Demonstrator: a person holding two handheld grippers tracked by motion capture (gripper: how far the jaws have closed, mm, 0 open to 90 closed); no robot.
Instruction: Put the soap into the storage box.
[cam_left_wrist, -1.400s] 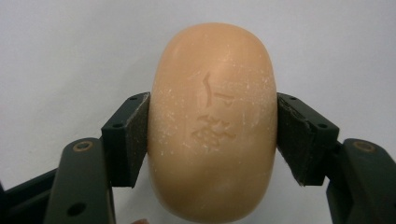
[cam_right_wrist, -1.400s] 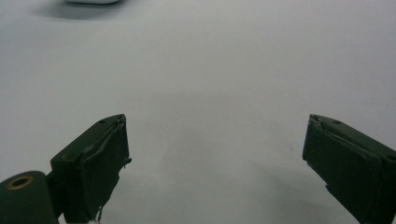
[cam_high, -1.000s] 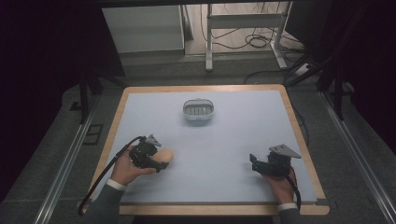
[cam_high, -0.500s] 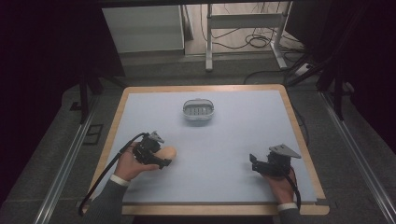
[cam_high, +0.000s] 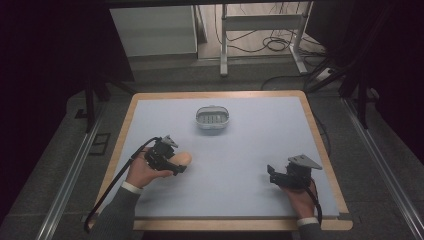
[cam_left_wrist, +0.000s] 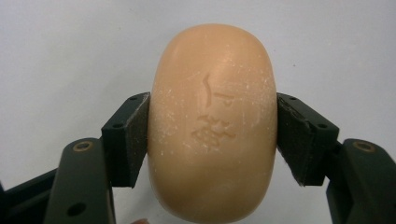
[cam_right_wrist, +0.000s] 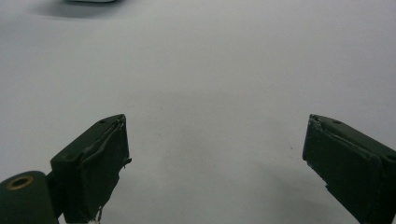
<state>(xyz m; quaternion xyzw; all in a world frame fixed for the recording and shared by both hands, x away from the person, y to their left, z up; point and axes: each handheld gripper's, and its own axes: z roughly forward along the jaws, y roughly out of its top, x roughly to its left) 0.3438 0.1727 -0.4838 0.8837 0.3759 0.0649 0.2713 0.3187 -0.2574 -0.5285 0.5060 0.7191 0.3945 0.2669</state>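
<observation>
A peach-coloured oval bar of soap (cam_left_wrist: 212, 126) with a stamped mark on its face sits between the two black pads of my left gripper (cam_left_wrist: 212, 140), which is shut on it. From above, that soap (cam_high: 181, 159) and left gripper (cam_high: 172, 162) are over the table's front left part. My right gripper (cam_high: 272, 175) rests low at the front right, its jaws spread wide with nothing between them; its own view (cam_right_wrist: 215, 158) shows bare table between the pads. A small grey soap dish (cam_high: 212, 120) stands at the table's far middle.
The pale blue table top (cam_high: 260, 140) has a wooden rim (cam_high: 320, 145). A black cable (cam_high: 117, 185) trails from the left gripper over the front left edge. Beyond the table are a white cabinet (cam_high: 152, 30) and a metal frame (cam_high: 260, 25).
My left gripper with the soap has shifted slightly to the right and a bit toward the dish. The right gripper has stayed where it was.
</observation>
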